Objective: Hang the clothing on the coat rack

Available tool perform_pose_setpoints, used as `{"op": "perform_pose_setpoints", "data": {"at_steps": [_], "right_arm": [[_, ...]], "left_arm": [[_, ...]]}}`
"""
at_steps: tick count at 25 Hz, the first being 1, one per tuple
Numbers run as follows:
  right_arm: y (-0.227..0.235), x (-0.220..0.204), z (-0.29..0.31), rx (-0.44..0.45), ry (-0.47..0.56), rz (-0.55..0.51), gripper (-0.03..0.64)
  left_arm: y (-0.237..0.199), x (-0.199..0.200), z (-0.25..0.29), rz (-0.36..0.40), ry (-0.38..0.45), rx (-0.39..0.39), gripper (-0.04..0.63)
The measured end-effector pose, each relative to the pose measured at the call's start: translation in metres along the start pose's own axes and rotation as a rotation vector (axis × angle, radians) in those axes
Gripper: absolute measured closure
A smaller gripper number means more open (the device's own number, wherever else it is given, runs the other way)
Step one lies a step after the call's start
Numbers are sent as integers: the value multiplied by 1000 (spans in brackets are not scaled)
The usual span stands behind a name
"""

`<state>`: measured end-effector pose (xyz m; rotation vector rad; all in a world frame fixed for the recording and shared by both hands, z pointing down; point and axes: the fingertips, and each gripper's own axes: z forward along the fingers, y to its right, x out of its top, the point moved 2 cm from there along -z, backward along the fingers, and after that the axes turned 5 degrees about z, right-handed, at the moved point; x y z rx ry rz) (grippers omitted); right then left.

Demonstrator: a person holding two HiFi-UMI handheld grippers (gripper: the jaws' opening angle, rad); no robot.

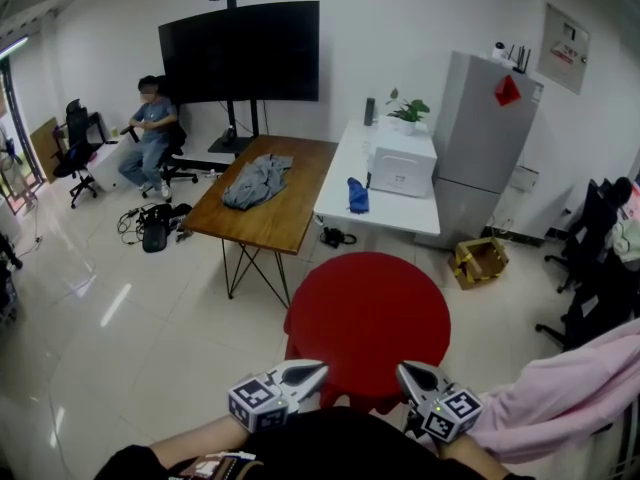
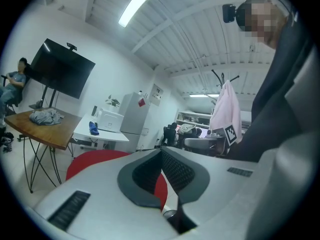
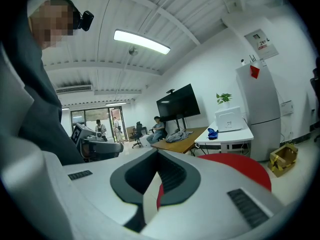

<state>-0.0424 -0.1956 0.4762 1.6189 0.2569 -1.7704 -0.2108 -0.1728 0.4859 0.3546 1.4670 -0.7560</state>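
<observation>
Head view looks down past the person's dark top to a round red stool (image 1: pixel 368 316) right in front, with both tools held low over its near edge. The left gripper (image 1: pixel 318 370) and the right gripper (image 1: pixel 404 371) point forward, well apart from each other. The left gripper view shows its dark ribbed pads (image 2: pixel 175 170) pressed together with nothing between them. The right gripper view shows the same, jaws clenched on nothing.

A crumpled grey garment (image 1: pixel 257 180) lies on the far half of a brown wooden table with thin black legs (image 1: pixel 275 223), well beyond the stool and out of reach of either tool. Beside it stands a white table (image 1: pixel 340 186) bearing a white box-shaped appliance (image 1: pixel 403 163) and a small blue cloth (image 1: pixel 358 196).

A pale pink garment (image 1: pixel 570 393) hangs at the person's right. In the left gripper view it drapes from a dark coat rack (image 2: pixel 220 76).
</observation>
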Motion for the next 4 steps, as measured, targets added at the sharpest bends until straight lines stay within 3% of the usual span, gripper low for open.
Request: {"op": "perform_pose_setpoints", "data": {"at_steps": [4], "right_arm": [[-1,-2,1,6,2,0,617]], "left_arm": [[3,-4,2,-5,-4,-13,592]]}}
